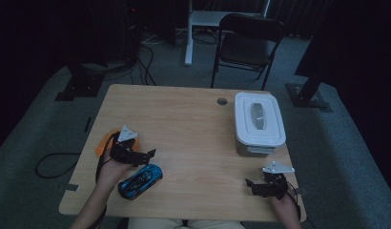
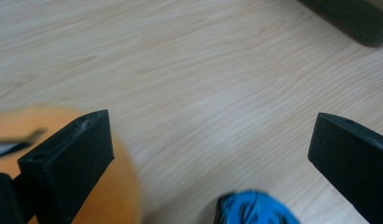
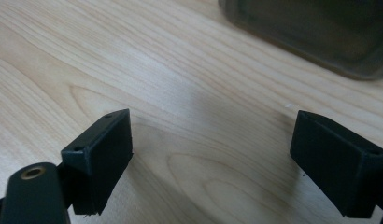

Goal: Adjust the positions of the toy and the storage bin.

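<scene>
Left claw (image 1: 148,153) gaping level above blue toy car (image 1: 140,181), right claw (image 1: 251,185) spread wide

Dim lab: stand bases (image 1: 79,86), floor cables (image 1: 143,62), folding chair (image 1: 245,45).

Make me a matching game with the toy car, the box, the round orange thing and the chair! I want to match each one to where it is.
Things:
1. blue toy car
2. white lidded box
3. orange disc
4. black chair

Places:
A. on the floor beyond the table's far edge
B. at the table's left edge, partly under the left gripper
C. on the table's right side, lid on
D. near the table's front edge, just in front of the left gripper

Pairs: 1-D, 2-C, 3-B, 4-A
</scene>
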The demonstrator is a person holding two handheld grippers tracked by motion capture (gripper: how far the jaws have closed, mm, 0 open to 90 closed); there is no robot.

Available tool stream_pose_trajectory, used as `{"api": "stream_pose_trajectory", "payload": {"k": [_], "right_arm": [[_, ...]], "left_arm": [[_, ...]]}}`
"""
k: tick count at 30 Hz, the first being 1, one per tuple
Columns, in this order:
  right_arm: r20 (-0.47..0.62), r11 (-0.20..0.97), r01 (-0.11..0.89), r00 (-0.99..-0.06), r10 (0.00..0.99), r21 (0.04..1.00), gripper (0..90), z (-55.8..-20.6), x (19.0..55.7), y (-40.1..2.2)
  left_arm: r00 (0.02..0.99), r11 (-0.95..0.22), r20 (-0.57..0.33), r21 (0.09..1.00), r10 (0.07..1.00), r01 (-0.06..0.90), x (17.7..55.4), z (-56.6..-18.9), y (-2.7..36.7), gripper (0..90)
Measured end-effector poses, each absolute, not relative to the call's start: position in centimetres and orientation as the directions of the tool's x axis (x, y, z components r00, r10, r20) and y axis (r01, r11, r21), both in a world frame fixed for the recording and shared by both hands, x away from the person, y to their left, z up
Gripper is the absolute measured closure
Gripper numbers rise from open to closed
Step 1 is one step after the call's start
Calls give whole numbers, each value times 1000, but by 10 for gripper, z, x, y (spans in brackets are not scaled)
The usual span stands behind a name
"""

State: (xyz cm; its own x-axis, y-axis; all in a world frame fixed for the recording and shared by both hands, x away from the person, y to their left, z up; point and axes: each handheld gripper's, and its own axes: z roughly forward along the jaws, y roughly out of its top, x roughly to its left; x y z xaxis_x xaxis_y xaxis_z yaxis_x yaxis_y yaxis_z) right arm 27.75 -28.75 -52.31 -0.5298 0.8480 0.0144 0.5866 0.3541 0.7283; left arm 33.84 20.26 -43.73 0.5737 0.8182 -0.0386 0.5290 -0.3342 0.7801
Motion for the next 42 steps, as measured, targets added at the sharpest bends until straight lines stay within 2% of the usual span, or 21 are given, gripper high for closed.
{"api": "stream_pose_trajectory", "payload": {"k": [7,16,27,35,42], "right_arm": [[-3,316,577,-478,878,753,125,-511,273,-305],[-28,282,589,-402,915,757,126,-507,274,-327],[-64,218,605,-266,962,766,126,-506,295,-362],[-41,128,580,-161,986,804,126,-506,310,-384],[-54,121,581,-131,990,805,125,-508,331,-390]], "left_arm": [[625,-395,-17,762,780,513,356,-448,175,8],[664,-381,-43,790,747,480,377,-453,145,8],[683,-378,-65,792,728,479,404,-463,105,8],[690,-388,-62,789,721,476,426,-470,74,9],[708,-417,-52,777,704,472,438,-480,44,9]]}}
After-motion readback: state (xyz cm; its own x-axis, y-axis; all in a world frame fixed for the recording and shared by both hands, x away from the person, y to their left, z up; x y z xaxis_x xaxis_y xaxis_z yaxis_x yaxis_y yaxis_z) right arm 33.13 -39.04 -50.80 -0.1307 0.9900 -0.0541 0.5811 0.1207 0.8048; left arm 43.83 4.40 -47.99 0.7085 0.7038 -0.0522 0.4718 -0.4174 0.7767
